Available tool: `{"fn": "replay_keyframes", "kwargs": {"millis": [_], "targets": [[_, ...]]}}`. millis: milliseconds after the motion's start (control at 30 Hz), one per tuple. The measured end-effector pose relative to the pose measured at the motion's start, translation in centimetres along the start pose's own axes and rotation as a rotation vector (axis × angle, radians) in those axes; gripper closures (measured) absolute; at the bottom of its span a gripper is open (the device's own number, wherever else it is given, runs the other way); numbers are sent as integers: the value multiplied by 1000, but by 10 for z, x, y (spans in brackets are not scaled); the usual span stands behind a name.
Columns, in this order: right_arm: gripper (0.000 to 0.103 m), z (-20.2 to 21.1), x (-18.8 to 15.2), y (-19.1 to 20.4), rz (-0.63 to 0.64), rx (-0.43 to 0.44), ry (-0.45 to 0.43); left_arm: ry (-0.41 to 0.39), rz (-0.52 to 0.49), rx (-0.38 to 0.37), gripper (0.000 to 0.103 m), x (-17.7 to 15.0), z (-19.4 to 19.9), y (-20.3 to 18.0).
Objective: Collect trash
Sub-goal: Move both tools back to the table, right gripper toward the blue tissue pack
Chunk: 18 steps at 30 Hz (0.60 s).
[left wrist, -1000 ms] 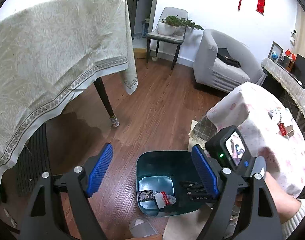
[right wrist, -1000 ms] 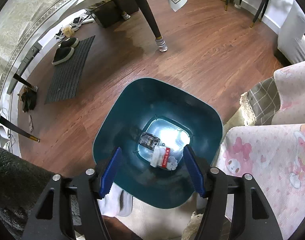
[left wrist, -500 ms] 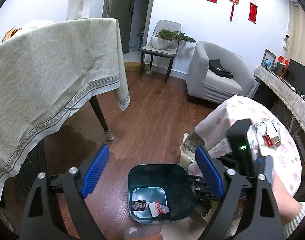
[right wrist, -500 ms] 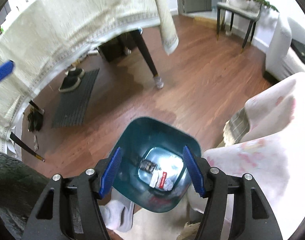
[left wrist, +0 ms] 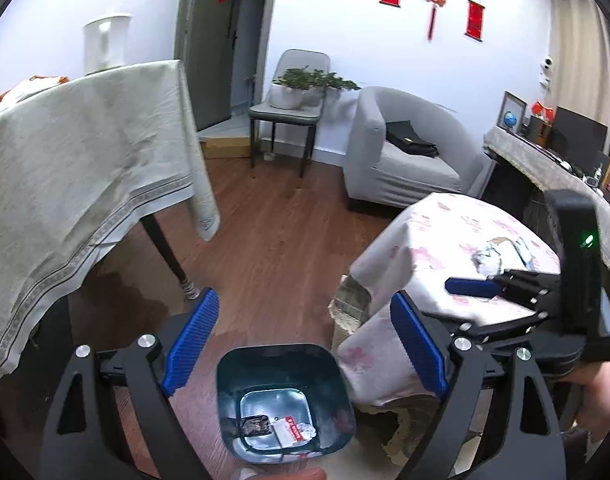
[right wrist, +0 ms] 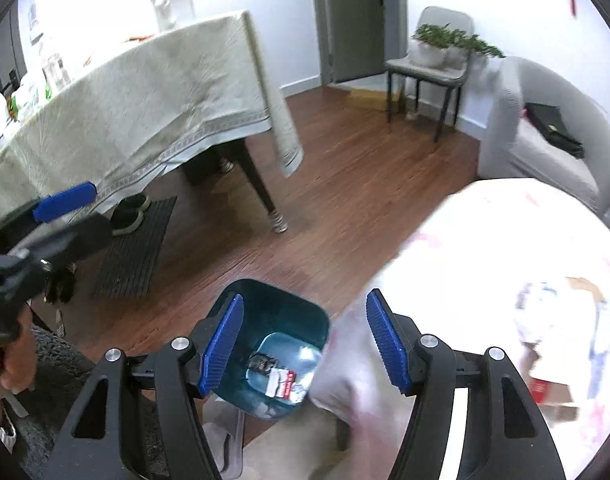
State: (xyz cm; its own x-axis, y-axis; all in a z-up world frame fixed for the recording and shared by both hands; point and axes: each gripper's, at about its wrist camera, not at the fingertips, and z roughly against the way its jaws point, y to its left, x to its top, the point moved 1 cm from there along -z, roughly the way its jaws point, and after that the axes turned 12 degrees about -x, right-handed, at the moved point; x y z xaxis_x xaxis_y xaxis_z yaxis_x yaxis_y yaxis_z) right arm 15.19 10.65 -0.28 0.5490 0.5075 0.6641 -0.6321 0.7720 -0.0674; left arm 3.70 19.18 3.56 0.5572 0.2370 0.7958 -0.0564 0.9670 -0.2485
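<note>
Both grippers are lifting away from the teal bin (left wrist: 285, 400); the left gripper (left wrist: 301, 348), wide and empty, has just been opening, and the right gripper (right wrist: 303, 346) is gaping moderately, holding nothing. Dropped wrappers (left wrist: 281, 430) are lying in the bin at 6 o'clock. More trash (left wrist: 501, 254) is waiting on the bench (left wrist: 437, 240) at 3 o'clock.

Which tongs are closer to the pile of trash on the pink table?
The right tongs. They reach over the pink table, tips just short of the trash pile. The left tongs hang beside the table, above the bin.
</note>
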Motion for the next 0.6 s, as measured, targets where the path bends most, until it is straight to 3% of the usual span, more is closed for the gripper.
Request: {"fn": "replay_keyframes", "kwargs": {"millis": [600], "targets": [[38,56,-30,-107,-166,-119,-76,67,-126,-102,13,-4,-59,-86]]}}
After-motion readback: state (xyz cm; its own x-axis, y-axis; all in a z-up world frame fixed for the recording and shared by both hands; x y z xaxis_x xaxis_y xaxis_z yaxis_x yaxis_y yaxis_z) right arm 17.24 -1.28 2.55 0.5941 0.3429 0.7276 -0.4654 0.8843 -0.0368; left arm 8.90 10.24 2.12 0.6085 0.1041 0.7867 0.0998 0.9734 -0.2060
